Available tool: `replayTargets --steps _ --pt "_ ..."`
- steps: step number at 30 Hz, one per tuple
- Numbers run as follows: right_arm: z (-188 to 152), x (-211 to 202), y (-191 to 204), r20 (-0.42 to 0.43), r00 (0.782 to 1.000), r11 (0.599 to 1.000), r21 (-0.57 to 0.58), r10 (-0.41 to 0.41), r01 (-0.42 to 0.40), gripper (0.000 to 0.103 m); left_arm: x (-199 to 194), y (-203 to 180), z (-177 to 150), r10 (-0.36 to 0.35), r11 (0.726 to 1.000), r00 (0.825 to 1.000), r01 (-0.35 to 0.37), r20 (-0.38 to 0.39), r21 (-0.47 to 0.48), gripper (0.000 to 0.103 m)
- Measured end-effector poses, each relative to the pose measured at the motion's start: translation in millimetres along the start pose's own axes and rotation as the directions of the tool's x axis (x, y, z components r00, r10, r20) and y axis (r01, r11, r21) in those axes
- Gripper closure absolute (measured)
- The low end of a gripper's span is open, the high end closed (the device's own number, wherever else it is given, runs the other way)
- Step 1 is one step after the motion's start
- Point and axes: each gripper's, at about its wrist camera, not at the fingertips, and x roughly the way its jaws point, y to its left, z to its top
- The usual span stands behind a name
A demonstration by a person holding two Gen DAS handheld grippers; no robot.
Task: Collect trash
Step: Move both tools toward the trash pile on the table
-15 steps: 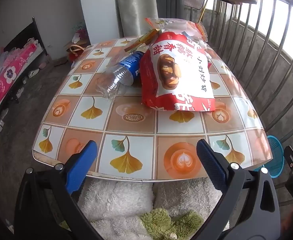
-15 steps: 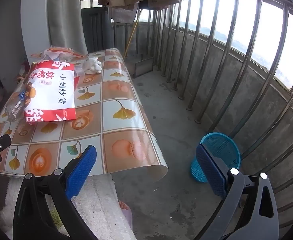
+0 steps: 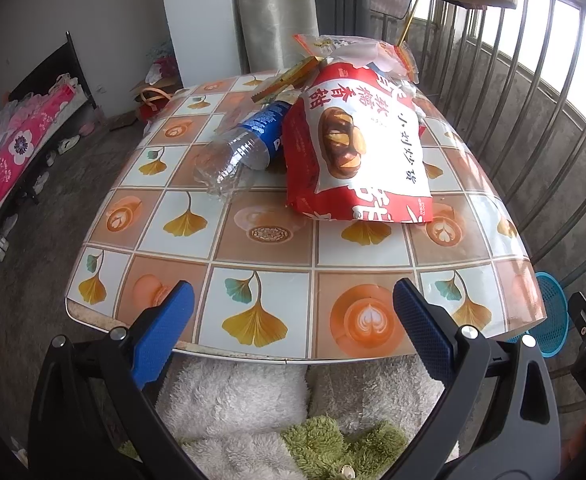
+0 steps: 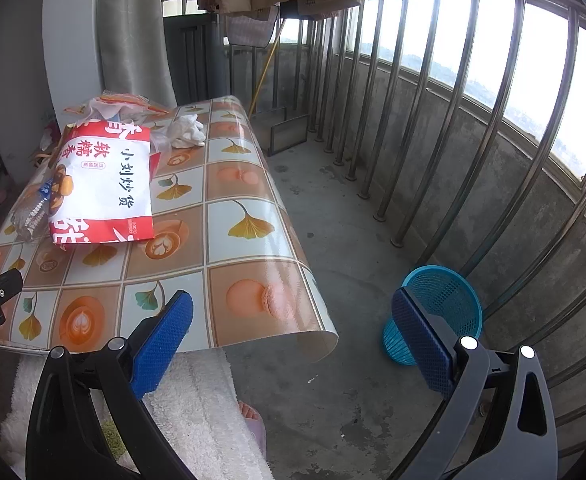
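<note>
A red-and-white snack bag (image 3: 357, 148) lies on the patterned table (image 3: 261, 280), with a crushed clear bottle with a blue label (image 3: 245, 148) to its left and clear wrappers (image 3: 353, 52) behind it. The bag also shows in the right wrist view (image 4: 105, 188), with crumpled white tissue (image 4: 185, 130) beyond it. A blue mesh bin (image 4: 437, 312) stands on the floor right of the table. My left gripper (image 3: 293, 332) is open and empty above the table's near edge. My right gripper (image 4: 293, 340) is open and empty, over the table's right corner and the floor.
Metal railing bars (image 4: 453, 120) run along the right. A framed pane (image 4: 289, 132) leans on the floor behind the table. A white fluffy garment (image 3: 233, 396) is below the table edge. A dark bench with pink fabric (image 3: 17, 152) stands at left.
Both grippers have shifted very slightly; the scene is otherwise the same and both stay open.
</note>
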Motion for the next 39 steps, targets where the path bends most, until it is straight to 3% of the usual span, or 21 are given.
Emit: replayTargets --steps 25,30,32,35,39 --pt "11 3 9 0.013 1.000 1.000 0.017 -0.025 0.025 0.006 14 23 5 0.008 1.000 1.000 -0.008 -0.007 -0.027 0.007" --pt "28 -8 25 0.147 0.988 0.999 0.006 -0.052 0.052 0.006 19 49 20 0.038 0.997 0.999 -0.036 0.038 -0.067 0.007" --pt "33 -12 34 0.222 0.975 1.000 0.005 -0.027 0.027 0.006 20 63 26 0.032 0.996 0.997 -0.027 0.064 -0.080 0.007" --pt "43 -16 50 0.311 0.943 0.993 -0.021 0.115 -0.114 0.006 28 82 35 0.002 0.998 0.997 0.003 0.081 -0.068 0.007" --pt "63 -5 99 0.242 0.946 0.975 -0.109 0.215 -0.193 0.006 39 107 42 -0.109 0.991 0.988 0.117 0.106 -0.073 0.007"
